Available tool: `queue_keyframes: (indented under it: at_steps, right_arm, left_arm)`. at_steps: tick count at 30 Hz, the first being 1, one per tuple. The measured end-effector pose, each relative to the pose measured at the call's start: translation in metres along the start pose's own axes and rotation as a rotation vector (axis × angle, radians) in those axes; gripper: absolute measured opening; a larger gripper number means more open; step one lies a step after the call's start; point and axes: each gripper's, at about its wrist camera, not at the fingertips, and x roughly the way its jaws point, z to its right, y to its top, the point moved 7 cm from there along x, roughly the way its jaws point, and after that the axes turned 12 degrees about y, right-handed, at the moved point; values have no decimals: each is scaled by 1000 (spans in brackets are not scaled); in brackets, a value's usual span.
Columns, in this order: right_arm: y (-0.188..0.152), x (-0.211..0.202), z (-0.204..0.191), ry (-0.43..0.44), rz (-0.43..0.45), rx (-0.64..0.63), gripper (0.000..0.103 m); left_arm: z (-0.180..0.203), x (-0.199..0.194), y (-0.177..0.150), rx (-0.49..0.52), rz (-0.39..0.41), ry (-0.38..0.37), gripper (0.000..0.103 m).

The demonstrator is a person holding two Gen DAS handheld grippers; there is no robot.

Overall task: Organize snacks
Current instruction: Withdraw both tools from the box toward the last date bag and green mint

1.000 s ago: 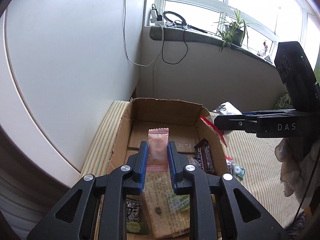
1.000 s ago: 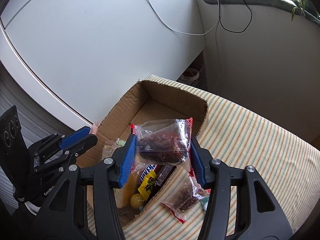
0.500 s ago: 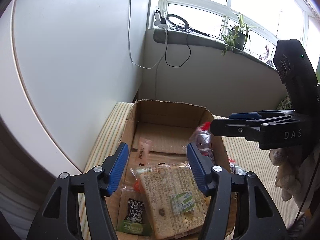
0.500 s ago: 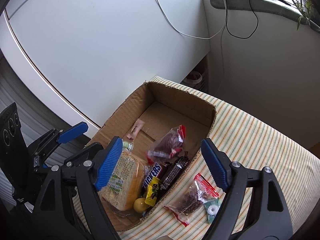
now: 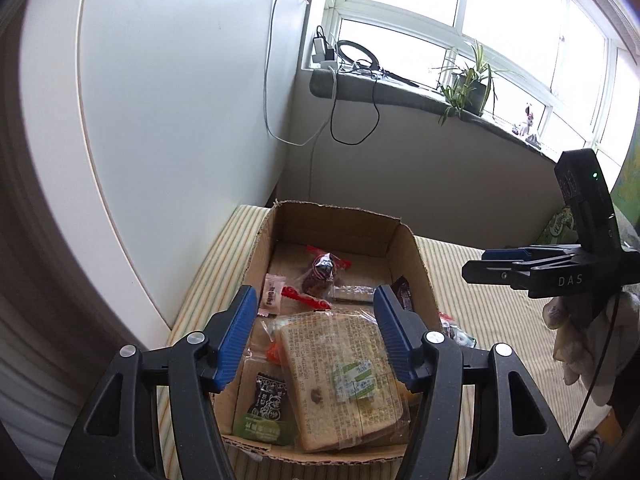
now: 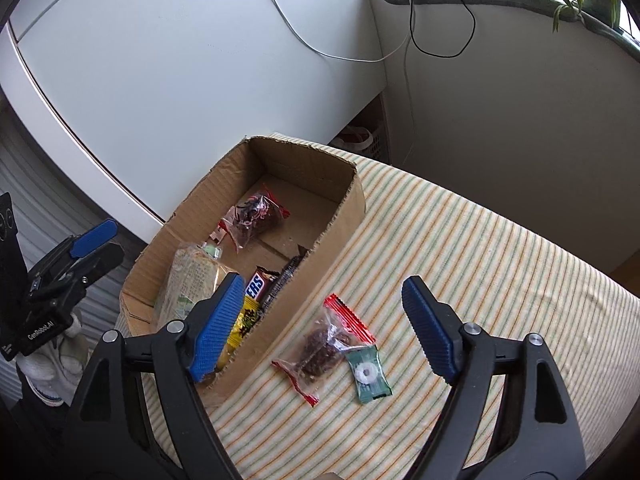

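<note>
White wall, bright window, potted plant

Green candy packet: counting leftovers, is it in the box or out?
Out. The green candy packet lies on the striped cloth beside the cardboard box.

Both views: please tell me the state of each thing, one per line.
Left gripper: open, empty.
Right gripper: open, empty.
Cardboard box: open on top, holding snacks.
Bag of dried fruit: lying outside the box, on the striped cloth.
Green candy: lying beside that bag.
</note>
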Motion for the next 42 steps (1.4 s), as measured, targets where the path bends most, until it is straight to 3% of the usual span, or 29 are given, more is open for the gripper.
queue_keyframes:
  at_steps: [4,12,21,31,42]
  right_arm:
    - [-13,6,7,2,-36,14,82]
    - [-40,39,17,-22,-130,28,59]
    - [-53,59,11,-35,-176,1,57]
    - [-87,29,25,-43,-179,12,55]
    - [-131,-44,80,-126,-112,140,55]
  left_arm:
    - [0,-11,-4,-15,5,-12,60]
    - [4,-24,-17,-37,-9,-33,60]
    - [7,-30,-27,-49,-28,-30,60]
    - [31,-38,-35,-19,-37,-56,60]
    - [105,-40,-55,82,-78,-159,60]
